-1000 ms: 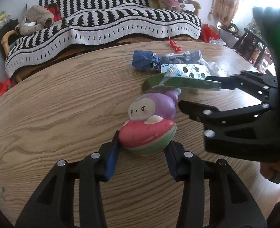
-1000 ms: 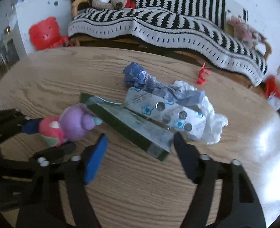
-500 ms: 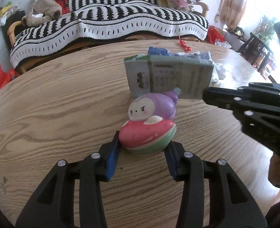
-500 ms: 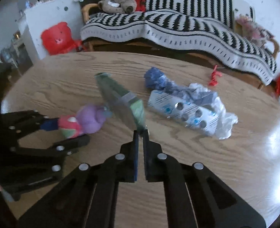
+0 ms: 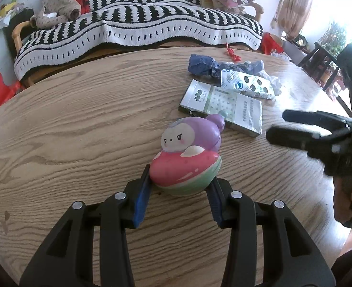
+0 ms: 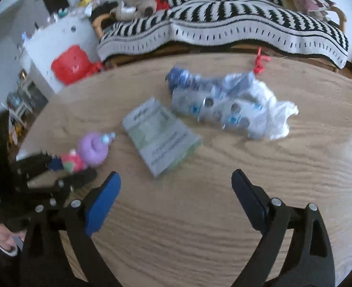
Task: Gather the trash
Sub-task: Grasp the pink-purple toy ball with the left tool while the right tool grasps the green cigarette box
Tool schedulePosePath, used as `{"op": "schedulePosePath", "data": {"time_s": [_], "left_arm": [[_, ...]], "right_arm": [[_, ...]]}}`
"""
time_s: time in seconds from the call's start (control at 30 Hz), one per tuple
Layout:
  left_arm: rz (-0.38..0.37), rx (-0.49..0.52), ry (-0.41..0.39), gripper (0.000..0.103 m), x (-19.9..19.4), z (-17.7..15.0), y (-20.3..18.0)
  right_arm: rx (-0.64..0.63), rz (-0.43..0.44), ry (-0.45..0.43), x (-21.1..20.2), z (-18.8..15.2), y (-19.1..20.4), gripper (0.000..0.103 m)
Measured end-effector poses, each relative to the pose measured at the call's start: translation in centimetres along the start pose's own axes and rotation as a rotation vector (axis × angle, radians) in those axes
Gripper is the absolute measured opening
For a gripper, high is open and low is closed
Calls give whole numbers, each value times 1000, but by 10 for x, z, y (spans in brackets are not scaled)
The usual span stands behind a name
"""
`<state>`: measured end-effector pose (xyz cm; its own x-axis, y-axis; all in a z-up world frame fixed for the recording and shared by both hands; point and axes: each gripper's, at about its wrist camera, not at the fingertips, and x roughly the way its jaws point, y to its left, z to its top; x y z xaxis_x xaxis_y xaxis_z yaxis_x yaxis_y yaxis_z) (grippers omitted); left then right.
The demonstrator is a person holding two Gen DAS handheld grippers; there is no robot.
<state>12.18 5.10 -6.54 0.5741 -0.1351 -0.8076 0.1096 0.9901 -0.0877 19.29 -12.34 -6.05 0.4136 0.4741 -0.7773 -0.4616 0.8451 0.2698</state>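
Observation:
My left gripper point(image 5: 179, 199) is shut on a pink, green and purple toy figure point(image 5: 188, 157) that rests on the wooden table point(image 5: 68, 124). A flat grey-green carton point(image 5: 221, 106) lies on the table behind the toy; it shows in the right wrist view point(image 6: 160, 135) too. Behind it lie a silver blister pack point(image 5: 246, 83), a crumpled blue wrapper point(image 5: 202, 65) and white plastic point(image 6: 269, 112). My right gripper point(image 6: 176, 189) is open and empty, above the table short of the carton. It appears at the right in the left wrist view point(image 5: 295, 129).
A small red scrap point(image 5: 231, 52) lies at the table's far edge. A sofa with a black-and-white striped blanket point(image 5: 137, 28) stands behind the table. A red plush point(image 6: 70, 63) and a white cabinet point(image 6: 54, 40) stand at the left.
My right gripper held the carton upright half a second ago; it has opened and pulled back. The carton now lies flat on the table. The left gripper has kept hold of the toy.

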Motion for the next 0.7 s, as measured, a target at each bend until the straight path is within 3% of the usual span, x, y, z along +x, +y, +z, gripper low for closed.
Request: {"op": "schedulePosePath", "data": {"time_s": [0.43, 0.53, 0.6, 0.7], "left_arm": [[-15, -36, 3, 41, -2, 0, 17], [-10, -48, 5, 41, -3, 0, 21], [-10, -52, 7, 41, -4, 0, 22], [2, -57, 4, 41, -6, 0, 23]], "right_arm": [[-196, -116, 38, 42, 13, 31, 91], [-214, -152, 39, 48, 15, 35, 81], [-222, -158, 31, 47, 16, 38, 66], [-220, -148, 38, 45, 16, 43, 65]]}}
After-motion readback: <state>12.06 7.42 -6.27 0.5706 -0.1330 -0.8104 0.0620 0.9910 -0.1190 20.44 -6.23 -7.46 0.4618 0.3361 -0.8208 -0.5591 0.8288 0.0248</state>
